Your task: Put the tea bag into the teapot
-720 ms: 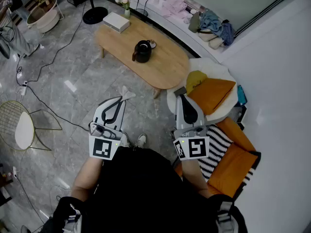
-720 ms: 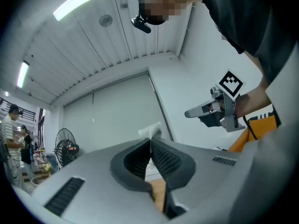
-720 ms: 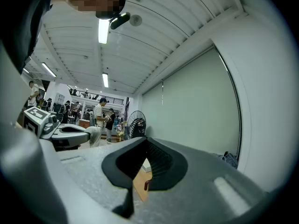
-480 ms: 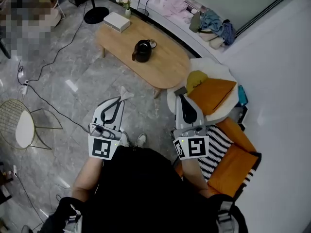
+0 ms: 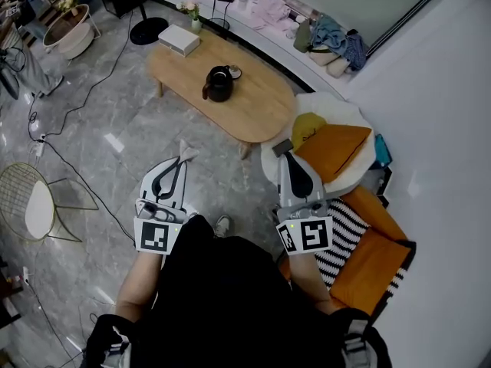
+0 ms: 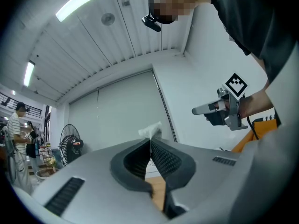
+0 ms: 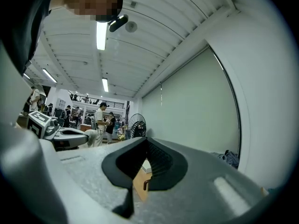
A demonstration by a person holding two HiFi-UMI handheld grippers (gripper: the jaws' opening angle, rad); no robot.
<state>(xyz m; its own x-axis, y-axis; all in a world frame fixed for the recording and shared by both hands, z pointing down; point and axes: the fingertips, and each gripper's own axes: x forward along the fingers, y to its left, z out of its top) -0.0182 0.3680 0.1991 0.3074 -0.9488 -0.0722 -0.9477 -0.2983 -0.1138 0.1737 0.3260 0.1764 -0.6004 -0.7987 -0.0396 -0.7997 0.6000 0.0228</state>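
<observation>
The black teapot [image 5: 220,84] stands on the oval wooden table [image 5: 261,110], well ahead of both grippers. My left gripper [image 5: 184,155] is held over the grey floor, shut on a white tea bag [image 5: 187,150] that sticks out past its tips. In the left gripper view the tea bag [image 6: 150,130] shows just above the closed left gripper [image 6: 150,140]. My right gripper [image 5: 285,154] hangs level with it by the round seat, jaws together with nothing in them. The right gripper [image 7: 147,142] reads as shut in its own view too.
A white box [image 5: 179,39] and a small cup [image 5: 235,72] share the table. A round seat with orange and yellow cushions [image 5: 331,148] stands close on the right. A wire chair [image 5: 31,202] and floor cables [image 5: 57,156] lie left. People stand far off.
Both grippers sit a little lower and the left one slightly further left in the head view; the table has shifted up and left. The grip on the tea bag is unchanged.
</observation>
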